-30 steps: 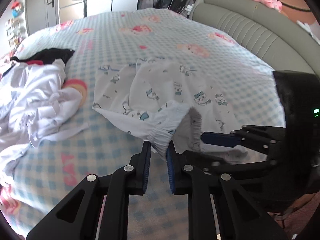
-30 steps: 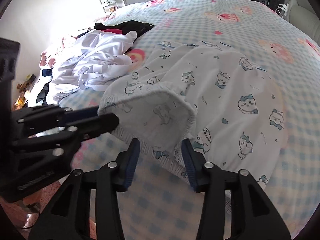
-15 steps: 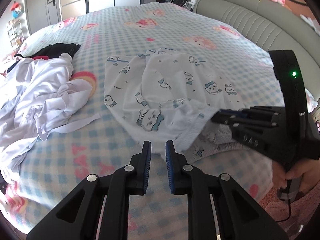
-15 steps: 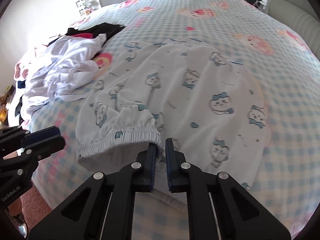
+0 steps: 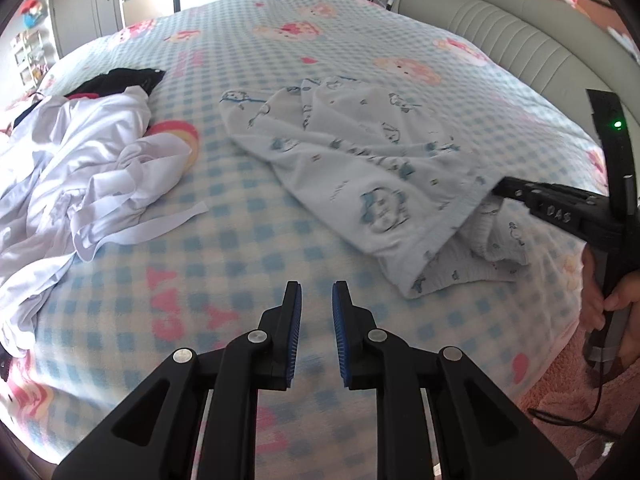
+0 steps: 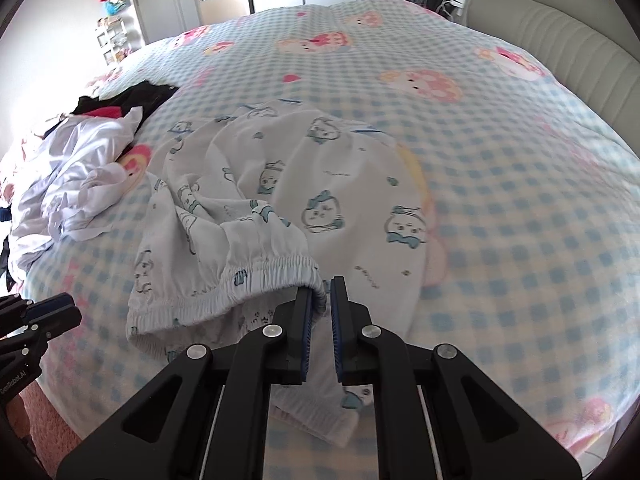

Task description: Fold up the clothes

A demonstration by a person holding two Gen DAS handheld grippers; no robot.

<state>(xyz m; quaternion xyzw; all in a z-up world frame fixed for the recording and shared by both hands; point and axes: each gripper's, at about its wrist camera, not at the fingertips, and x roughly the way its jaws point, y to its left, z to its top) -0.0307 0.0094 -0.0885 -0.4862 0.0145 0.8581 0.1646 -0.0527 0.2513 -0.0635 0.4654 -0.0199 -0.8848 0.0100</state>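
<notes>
On the checked bedspread (image 5: 248,248), just right of the white shirt (image 5: 80,168), lie the printed pants (image 6: 320,184), their waistband clamped in the right gripper (image 6: 321,300), while the left gripper (image 5: 316,312), jaws apart and empty, hovers nearby.

Checked bedspread (image 5: 248,240), grey headboard (image 5: 500,36)

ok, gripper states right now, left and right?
Left gripper: open, holding nothing, over the checked bedsheet.
Right gripper: shut on the elastic waistband of the cartoon-print pyjama pants.
</notes>
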